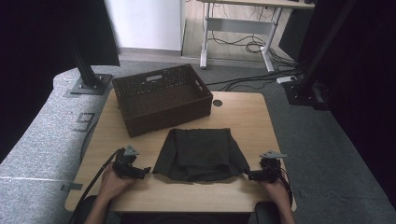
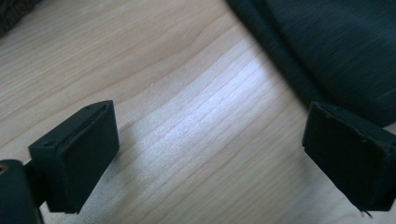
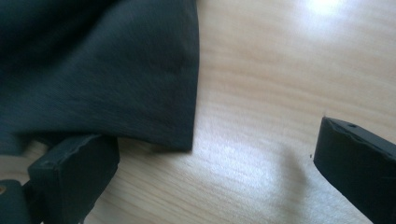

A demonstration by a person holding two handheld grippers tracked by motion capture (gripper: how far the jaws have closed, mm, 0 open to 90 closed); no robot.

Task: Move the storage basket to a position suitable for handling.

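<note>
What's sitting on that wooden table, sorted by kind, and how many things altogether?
Woven baskets: 1, dark brown basket
Folded cloths: 1, dark cloth
Hand-held grippers: 2, left gripper and right gripper
Total: 4

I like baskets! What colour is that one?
Dark brown woven basket, clearest in the high view.

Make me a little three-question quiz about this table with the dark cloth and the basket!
1. True or false: the dark cloth lies inside the brown basket.
2. Which gripper has a corner of the cloth between its open jaws? A) left gripper B) right gripper
3. Fill in: the basket stands on the ______ table.

Key
1. False: it lies on the table, in front of the basket.
2. B.
3. Wooden.
</note>
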